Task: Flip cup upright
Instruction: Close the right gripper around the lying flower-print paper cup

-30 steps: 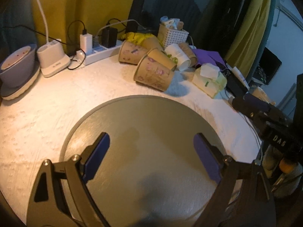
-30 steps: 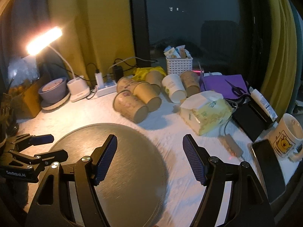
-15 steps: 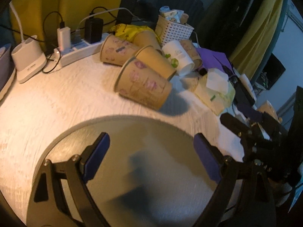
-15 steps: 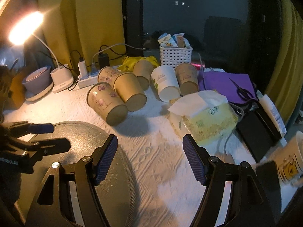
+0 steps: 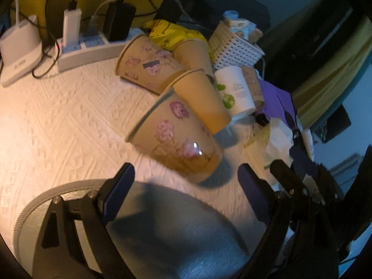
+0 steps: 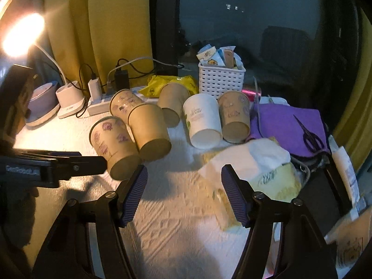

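Several paper cups lie on their sides on the white textured mat. The nearest is a brown cup with pink flowers (image 5: 176, 139), also in the right wrist view (image 6: 114, 146). A plain brown cup (image 5: 202, 100) leans on it. A white cup (image 6: 203, 121) lies further right. My left gripper (image 5: 186, 193) is open and empty, just short of the flowered cup's base. It shows from the side in the right wrist view (image 6: 76, 162). My right gripper (image 6: 183, 193) is open and empty, over bare mat to the right of that cup.
A round grey turntable (image 5: 162, 232) sits under the left gripper. A power strip with chargers (image 5: 88, 48), a lamp base (image 6: 69, 102), a white basket (image 6: 220, 76), a tissue pack (image 6: 262, 176) and purple cloth with scissors (image 6: 302, 130) surround the cups.
Both grippers have moved forward toward the cups, which now look larger and nearer. The turntable has slid back under the left gripper. Both jaws stay open.
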